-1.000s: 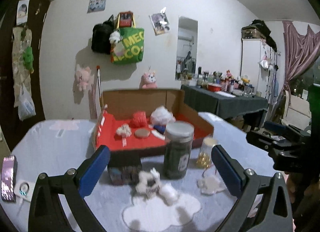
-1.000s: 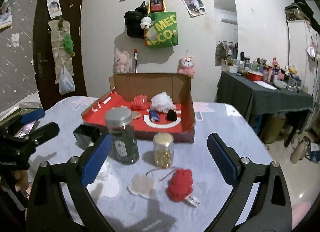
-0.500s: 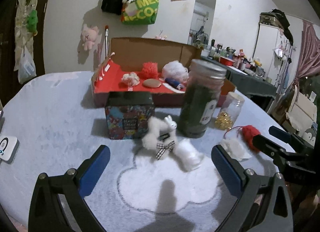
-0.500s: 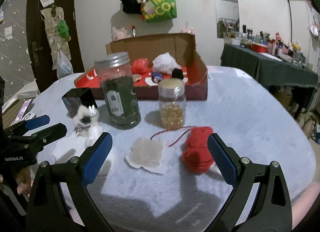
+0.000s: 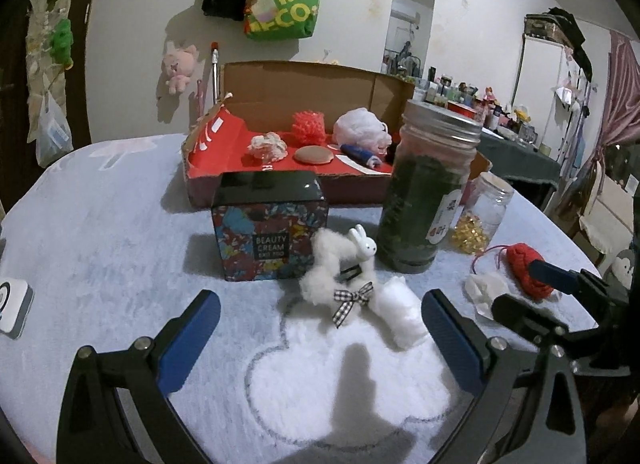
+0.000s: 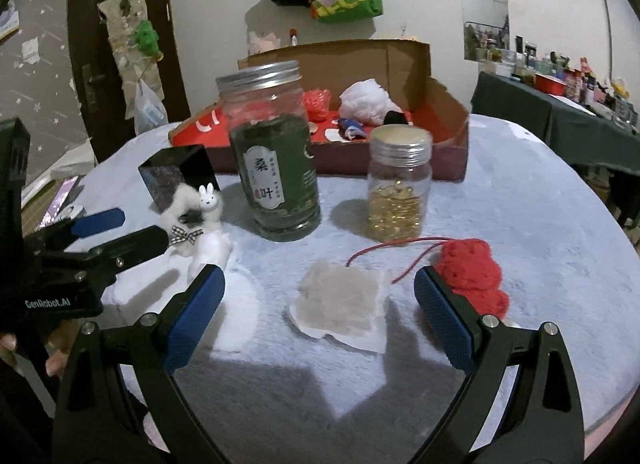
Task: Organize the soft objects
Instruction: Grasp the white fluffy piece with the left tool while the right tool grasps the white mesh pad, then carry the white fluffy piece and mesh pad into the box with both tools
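Black left tongs (image 5: 320, 330), right tongs (image 6: 319, 294), blue ribbed pads, silver screws, white "GenRobot.AI" lettering

black box (image 6: 176, 176) half behind white bunny plush (image 6: 200, 208), phone (image 5: 12, 300) cut off

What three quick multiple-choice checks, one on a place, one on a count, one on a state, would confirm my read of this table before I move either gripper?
1. Where does the white fluffy bunny scrunchie with the checked bow lie?
A. inside the red-lined cardboard box
B. on the pale cloth in front of the patterned black-lidded cream box
C. on top of the tall jar

2. How many lidded clear jars stand on the table?
A. one
B. two
C. four

3. How are the left gripper's jaws?
A. open, empty
B. shut on the scrunchie
C. shut on the red knitted pouch

Answers: 1 B, it rests against the cream box. 2 B, the tall green-filled jar and the small gold-bead jar. 3 A, blue pads stand wide apart with nothing between.
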`<action>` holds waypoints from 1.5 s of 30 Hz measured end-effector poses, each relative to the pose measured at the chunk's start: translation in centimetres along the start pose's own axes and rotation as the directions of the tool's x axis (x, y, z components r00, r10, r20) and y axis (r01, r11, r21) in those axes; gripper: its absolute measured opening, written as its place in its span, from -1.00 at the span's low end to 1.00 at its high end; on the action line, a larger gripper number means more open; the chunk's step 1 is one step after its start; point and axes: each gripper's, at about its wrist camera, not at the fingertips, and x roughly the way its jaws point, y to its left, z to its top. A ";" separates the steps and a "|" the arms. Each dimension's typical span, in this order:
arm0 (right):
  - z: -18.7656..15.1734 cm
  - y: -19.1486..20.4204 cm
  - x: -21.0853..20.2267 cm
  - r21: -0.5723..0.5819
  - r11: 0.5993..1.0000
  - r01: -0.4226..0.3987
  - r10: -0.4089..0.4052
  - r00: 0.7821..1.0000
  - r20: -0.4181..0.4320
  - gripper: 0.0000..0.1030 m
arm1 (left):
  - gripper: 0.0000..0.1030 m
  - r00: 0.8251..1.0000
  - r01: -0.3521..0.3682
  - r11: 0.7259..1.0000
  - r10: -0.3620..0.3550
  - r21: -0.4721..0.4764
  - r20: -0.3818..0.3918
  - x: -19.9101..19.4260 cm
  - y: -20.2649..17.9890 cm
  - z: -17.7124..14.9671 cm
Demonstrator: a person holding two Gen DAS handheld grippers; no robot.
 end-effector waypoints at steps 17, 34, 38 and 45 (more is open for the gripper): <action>0.0 -0.6 3.1 -0.055 0.998 0.021 -0.025 0.997 -0.072 -0.03 | 0.12 0.995 0.045 0.999 -0.043 0.020 -0.088 3.0 0.5 1.4; 2.2 -0.6 -0.3 -0.084 0.996 -0.035 0.036 0.999 0.013 -0.72 | -0.85 0.976 0.196 0.980 -0.199 -0.041 -0.093 0.6 1.2 2.3; 2.4 -0.4 -0.4 -0.086 0.996 -0.037 0.038 0.999 0.016 -0.72 | -0.85 0.977 0.191 0.981 -0.193 -0.031 -0.086 0.3 1.1 2.5; 2.6 -0.9 -0.4 -0.057 0.998 -0.041 0.042 0.999 0.013 -0.72 | -0.85 0.979 0.183 0.982 -0.186 -0.038 -0.088 -0.2 1.7 2.6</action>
